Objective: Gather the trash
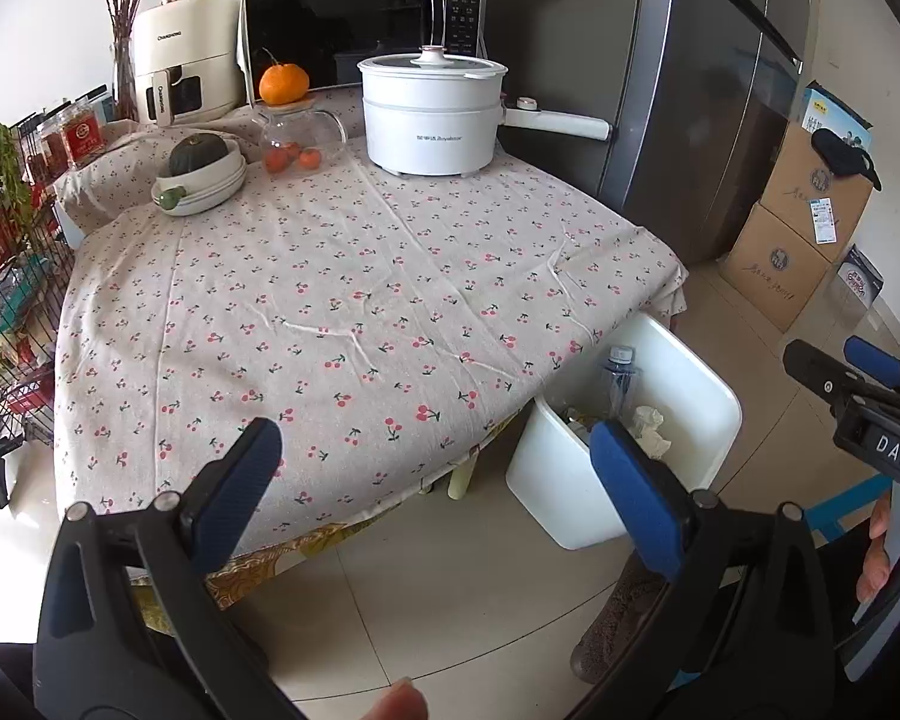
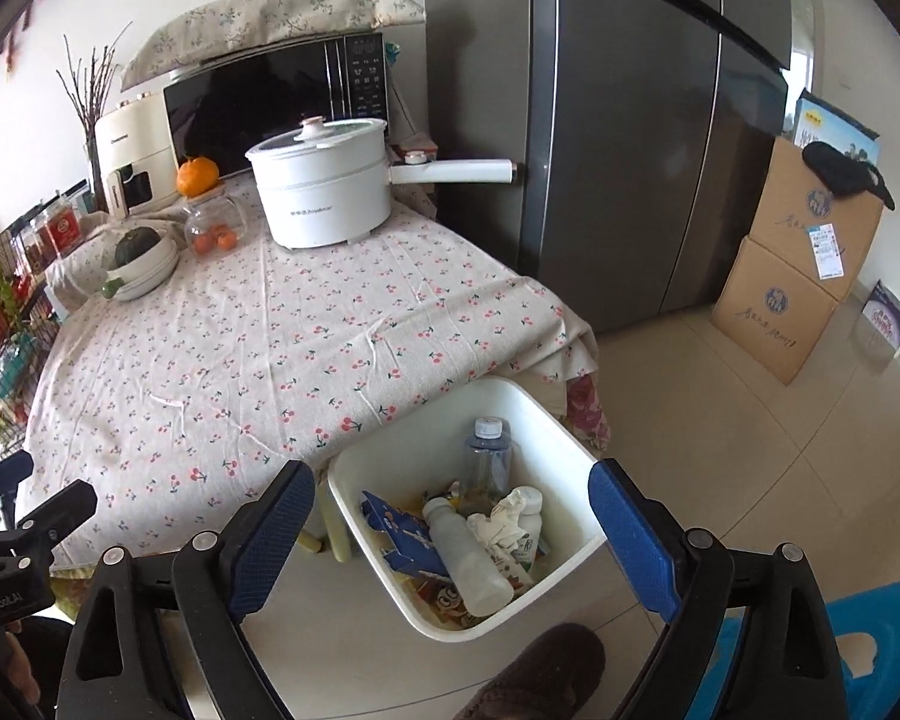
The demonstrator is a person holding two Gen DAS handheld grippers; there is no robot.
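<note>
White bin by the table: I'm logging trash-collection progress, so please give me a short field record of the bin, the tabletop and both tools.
bin: white bin on the floor at the table's edge
contents: clear bottle, white bottle, crumpled tissue, blue carton
tabletop: cherry-print cloth; no loose trash seen on it
left tool: open, holding nothing
right tool: open, holding nothing, above the bin

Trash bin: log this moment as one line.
left gripper open, empty | right gripper open, empty | white bin on floor beside table holds bottles, paper | tablecloth trash-free
</note>
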